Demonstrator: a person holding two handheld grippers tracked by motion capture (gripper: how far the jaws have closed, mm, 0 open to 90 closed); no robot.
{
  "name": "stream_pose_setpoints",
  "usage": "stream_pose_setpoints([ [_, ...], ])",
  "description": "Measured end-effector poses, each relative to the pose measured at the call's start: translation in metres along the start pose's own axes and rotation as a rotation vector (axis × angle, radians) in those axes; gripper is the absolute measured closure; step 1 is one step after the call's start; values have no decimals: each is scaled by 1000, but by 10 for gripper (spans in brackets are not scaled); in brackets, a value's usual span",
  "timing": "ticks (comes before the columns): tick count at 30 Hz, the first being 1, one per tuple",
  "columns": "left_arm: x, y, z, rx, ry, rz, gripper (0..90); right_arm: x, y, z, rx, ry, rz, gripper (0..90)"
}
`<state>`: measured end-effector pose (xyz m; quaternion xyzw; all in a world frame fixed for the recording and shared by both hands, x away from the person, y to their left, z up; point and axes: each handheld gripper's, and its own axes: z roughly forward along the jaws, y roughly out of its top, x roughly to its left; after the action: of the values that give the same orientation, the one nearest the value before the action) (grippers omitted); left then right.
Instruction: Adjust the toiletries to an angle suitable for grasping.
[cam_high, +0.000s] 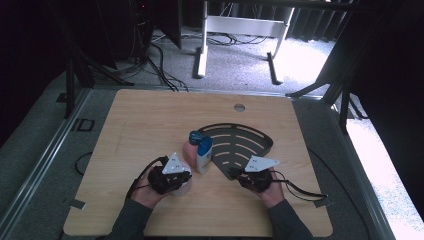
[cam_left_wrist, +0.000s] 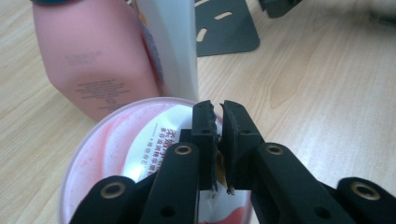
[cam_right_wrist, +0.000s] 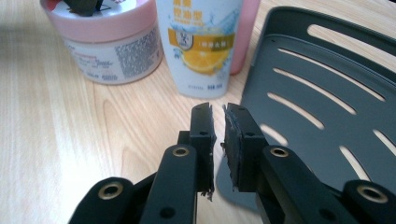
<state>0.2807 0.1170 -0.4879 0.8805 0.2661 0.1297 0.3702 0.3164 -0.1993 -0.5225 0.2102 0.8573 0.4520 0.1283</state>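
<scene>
My left gripper (cam_left_wrist: 218, 105) hovers over the lid of a pink cream jar (cam_left_wrist: 121, 144), its jaws shut with nothing between them. In the high view that gripper (cam_high: 175, 176) covers the jar (cam_high: 183, 188). Just beyond stand a pink bottle (cam_high: 190, 150) and a white bottle (cam_high: 203, 156) with a blue cap and an orange on its label (cam_right_wrist: 203, 46). My right gripper (cam_right_wrist: 218, 108) sits low at the near corner of a dark slotted fan-shaped tray (cam_right_wrist: 327, 93), its jaws a narrow slit apart and gripping nothing. From above, this gripper (cam_high: 245, 175) is at the tray's (cam_high: 240, 142) front tip.
The wooden table (cam_high: 150, 115) has bare surface at the back and left, with a small round grommet (cam_high: 239, 107) near its far edge. Cables trail from both grippers toward the front edge. A desk frame and floor cables lie beyond the table.
</scene>
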Motion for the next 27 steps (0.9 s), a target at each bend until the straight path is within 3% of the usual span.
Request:
stream_pose_setpoints([
  [3,-2,-1,1,-8,-28,0,888,2,-7,-11,1,-11,3,797],
  [10,-8,-2,-1,-4,-8,7,894,3,-22,-35,8,-42,13,792],
  [13,-13,-1,-1,-3,-18,21,895,2,-32,-47,16,-62,22,795],
  [18,-19,0,0,-6,-36,35,896,-1,-41,-56,31,-86,35,799],
  [27,-36,4,5,-19,-102,63,897,-8,-49,-67,3,-118,78,795],
])
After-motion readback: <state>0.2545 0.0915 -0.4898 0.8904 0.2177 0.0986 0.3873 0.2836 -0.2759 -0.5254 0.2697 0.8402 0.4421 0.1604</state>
